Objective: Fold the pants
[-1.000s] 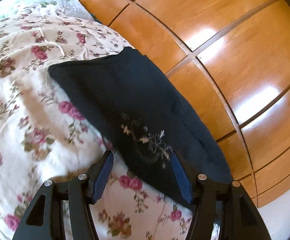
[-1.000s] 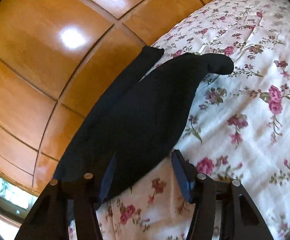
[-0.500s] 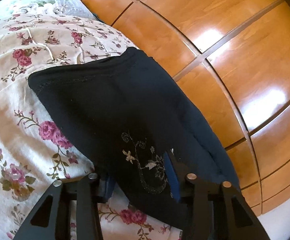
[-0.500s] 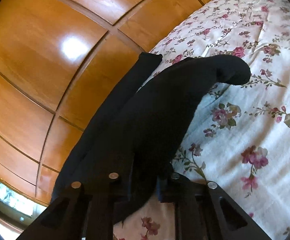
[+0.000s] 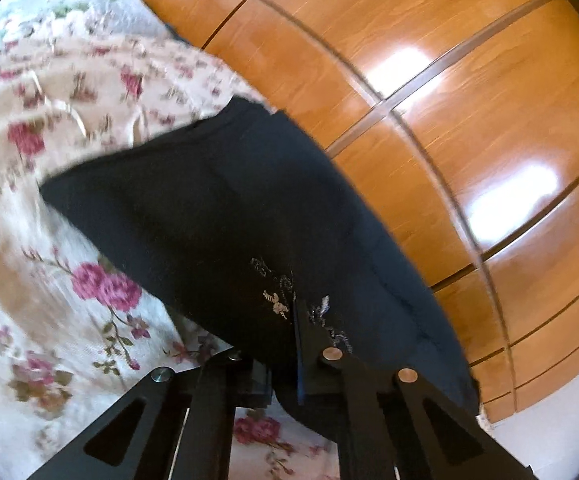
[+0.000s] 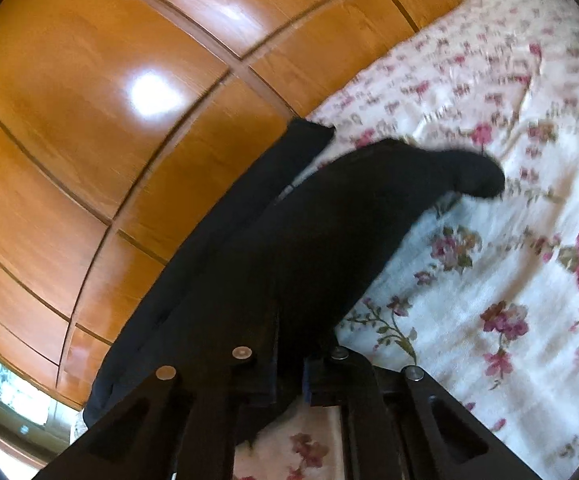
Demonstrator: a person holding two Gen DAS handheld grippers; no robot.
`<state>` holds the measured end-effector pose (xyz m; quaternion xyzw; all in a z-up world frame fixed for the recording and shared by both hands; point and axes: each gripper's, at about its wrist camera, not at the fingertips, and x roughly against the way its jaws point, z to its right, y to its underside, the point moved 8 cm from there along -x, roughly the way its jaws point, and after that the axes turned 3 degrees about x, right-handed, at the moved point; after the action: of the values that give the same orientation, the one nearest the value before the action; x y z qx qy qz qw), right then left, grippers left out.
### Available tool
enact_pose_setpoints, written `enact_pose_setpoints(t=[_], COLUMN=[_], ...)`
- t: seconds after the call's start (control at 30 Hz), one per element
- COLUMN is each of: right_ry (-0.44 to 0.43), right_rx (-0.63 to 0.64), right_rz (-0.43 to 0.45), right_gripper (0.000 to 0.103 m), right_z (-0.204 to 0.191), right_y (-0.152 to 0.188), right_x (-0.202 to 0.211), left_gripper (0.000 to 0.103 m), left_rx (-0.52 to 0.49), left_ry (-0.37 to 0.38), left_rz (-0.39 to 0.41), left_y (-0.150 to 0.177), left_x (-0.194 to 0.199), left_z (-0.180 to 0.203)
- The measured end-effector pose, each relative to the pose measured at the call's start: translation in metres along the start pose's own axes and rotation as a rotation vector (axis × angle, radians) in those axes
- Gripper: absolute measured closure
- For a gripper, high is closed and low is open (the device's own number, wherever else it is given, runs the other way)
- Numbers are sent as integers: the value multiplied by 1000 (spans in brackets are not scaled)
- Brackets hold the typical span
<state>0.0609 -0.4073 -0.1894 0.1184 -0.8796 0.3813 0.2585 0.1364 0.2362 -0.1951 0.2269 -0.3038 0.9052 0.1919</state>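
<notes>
Gripping the dark pants (image 5: 217,216) with both jaws clenched, I am holding my left gripper (image 5: 285,364) and right gripper (image 6: 289,376) over the floral bedspread (image 6: 509,280), near the wooden wardrobe (image 5: 469,120).

My left gripper (image 5: 285,364) is matte black, with triangular cut-outs in its arms, round silver screws at the pivots, and a blue pad edge on one finger. My right gripper (image 6: 289,376) has the same build.
</notes>
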Motion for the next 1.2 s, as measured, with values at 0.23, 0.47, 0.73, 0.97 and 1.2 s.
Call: enact_pose_setpoints(t=[0.23,0.47,0.73,0.97,1.2], right_ry=[-18,7,36,118,382], right_rx=[64,101,62,-9,86], right_rz=[38,29,0,-91,31], right_gripper=[95,95,95,94,76], right_z=[-19,-12,8,43,59], right_y=[-11,1,26,50,22], right_x=[34,67,104,84,116], left_gripper=[97,97,97,91,73], left_rx=[-40,-39,-11,-28,29], left_ry=[51,20,-24,-101,-229], left_rz=[33,-11,-4,-74,62], left_y=[0,26,44,57,25], left_x=[46,76,106,86,126], left_z=[13,-10,-35,-56,-84])
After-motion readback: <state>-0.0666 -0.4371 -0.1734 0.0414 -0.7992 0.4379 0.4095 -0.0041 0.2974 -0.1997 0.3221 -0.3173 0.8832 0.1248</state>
